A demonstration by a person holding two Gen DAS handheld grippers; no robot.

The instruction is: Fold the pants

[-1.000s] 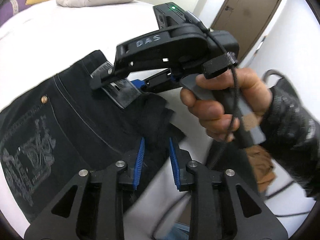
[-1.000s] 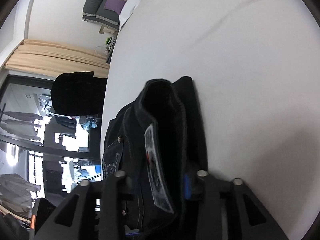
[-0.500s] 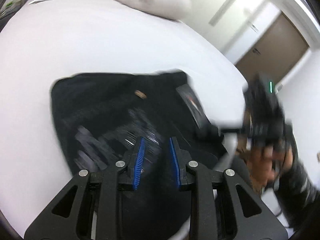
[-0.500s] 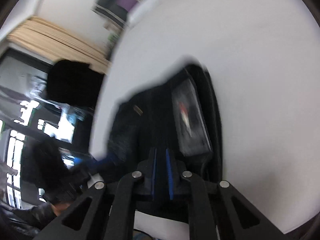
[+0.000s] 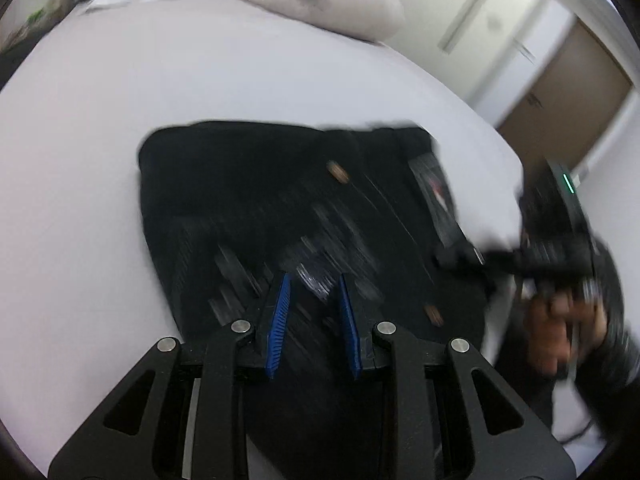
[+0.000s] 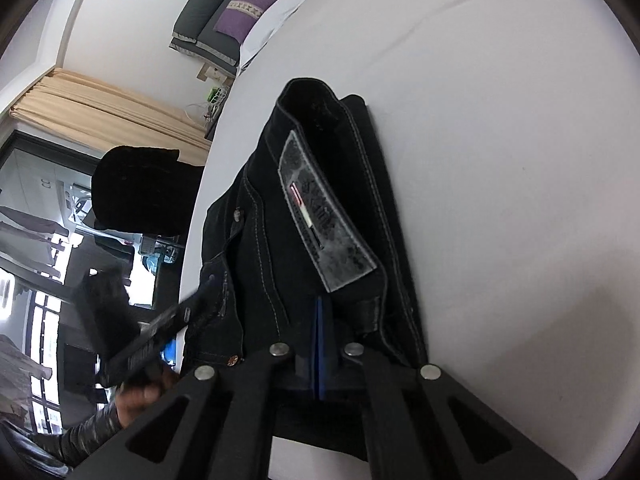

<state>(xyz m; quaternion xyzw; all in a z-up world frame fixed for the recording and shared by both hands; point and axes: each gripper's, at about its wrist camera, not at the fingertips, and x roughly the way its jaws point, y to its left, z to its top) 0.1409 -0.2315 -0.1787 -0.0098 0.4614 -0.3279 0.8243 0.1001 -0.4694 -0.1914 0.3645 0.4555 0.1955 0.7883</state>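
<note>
Black jeans (image 5: 256, 200) lie folded into a compact rectangle on the white bed (image 5: 120, 92), with the grey waistband patch (image 6: 328, 220) facing up. My left gripper (image 5: 314, 292) is open and empty, hovering just above the near part of the jeans. My right gripper (image 6: 322, 312) has its blue pads pressed together with nothing between them, just above the waistband end of the jeans. In the left wrist view the right gripper (image 5: 460, 258) shows blurred at the jeans' right edge. In the right wrist view the left gripper (image 6: 200, 300) shows at the jeans' left side.
A beige folded duvet (image 5: 320, 0) lies at the far end of the bed. Purple and yellow cushions (image 6: 248, 4) sit on a dark sofa beyond it. A brown door (image 5: 560, 96) is at the right. A black chair (image 6: 136, 192) and windows stand off the bed's side.
My right gripper let go of the waistband, pulled back and closed empty. My left gripper lifted back from the jeans' edge and now looks over the whole folded bundle.
</note>
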